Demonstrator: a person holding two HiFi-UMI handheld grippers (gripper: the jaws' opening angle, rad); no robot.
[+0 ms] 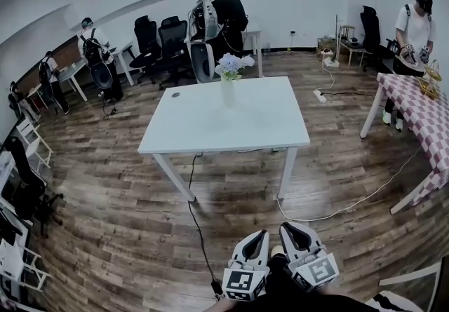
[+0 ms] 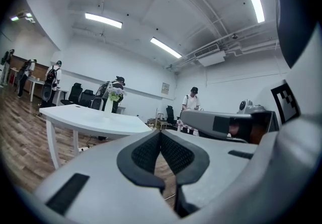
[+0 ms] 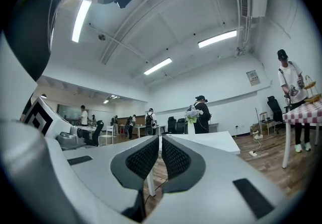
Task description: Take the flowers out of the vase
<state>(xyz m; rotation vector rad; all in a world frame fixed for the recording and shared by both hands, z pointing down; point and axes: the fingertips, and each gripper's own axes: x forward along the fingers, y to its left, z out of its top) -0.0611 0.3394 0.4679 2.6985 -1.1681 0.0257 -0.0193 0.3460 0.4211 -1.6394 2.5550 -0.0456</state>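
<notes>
Open wood floor [image 1: 126, 233] lies between me and the white table [image 1: 203, 128]; there is free room all round the vase [image 1: 228, 92] on top (a black cable [image 1: 194, 209] trails across the boards).

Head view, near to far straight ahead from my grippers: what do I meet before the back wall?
Left gripper and right gripper side by side → white table → vase holding the flowers → person with a backpack.

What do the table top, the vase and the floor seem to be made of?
Table top: smooth matt white board, probably laminate; no grain.
Vase: white, perhaps ceramic or frosted glass; too small to tell.
Floor: brown planks with grain, wood or wood-look laminate.
</notes>
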